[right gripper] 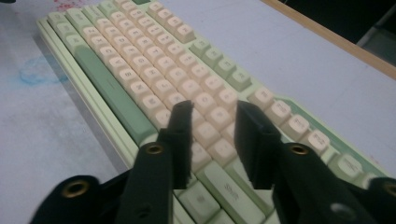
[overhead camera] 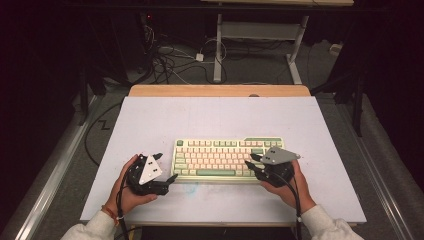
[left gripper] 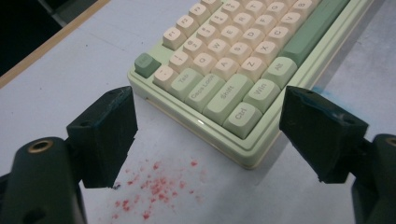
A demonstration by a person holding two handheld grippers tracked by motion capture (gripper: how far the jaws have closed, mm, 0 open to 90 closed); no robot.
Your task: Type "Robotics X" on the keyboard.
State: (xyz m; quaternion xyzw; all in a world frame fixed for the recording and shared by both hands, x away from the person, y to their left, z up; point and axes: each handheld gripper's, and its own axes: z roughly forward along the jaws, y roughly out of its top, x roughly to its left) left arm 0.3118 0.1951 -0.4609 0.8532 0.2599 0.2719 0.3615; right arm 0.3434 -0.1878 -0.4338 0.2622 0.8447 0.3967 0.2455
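A pale green keyboard (overhead camera: 215,155) with cream and green keys lies on the white tabletop (overhead camera: 200,115), near its front edge. My left gripper (overhead camera: 167,166) is low at the keyboard's left front corner, jaws wide open. In the left gripper view the gripper (left gripper: 208,100) frames the Ctrl and Shift corner of the keyboard (left gripper: 243,42) without touching it. My right gripper (overhead camera: 252,161) reaches over the keyboard's right end. In the right gripper view its jaws (right gripper: 214,109) stand a narrow gap apart just above the keys (right gripper: 140,60), nothing gripped between them.
Red specks (left gripper: 154,191) stain the tabletop by the left gripper, and a faint blue scribble (right gripper: 37,72) lies before the keyboard. A wooden strip (overhead camera: 220,90) edges the far side. Beyond it are floor cables (overhead camera: 165,55) and another table's legs (overhead camera: 218,50).
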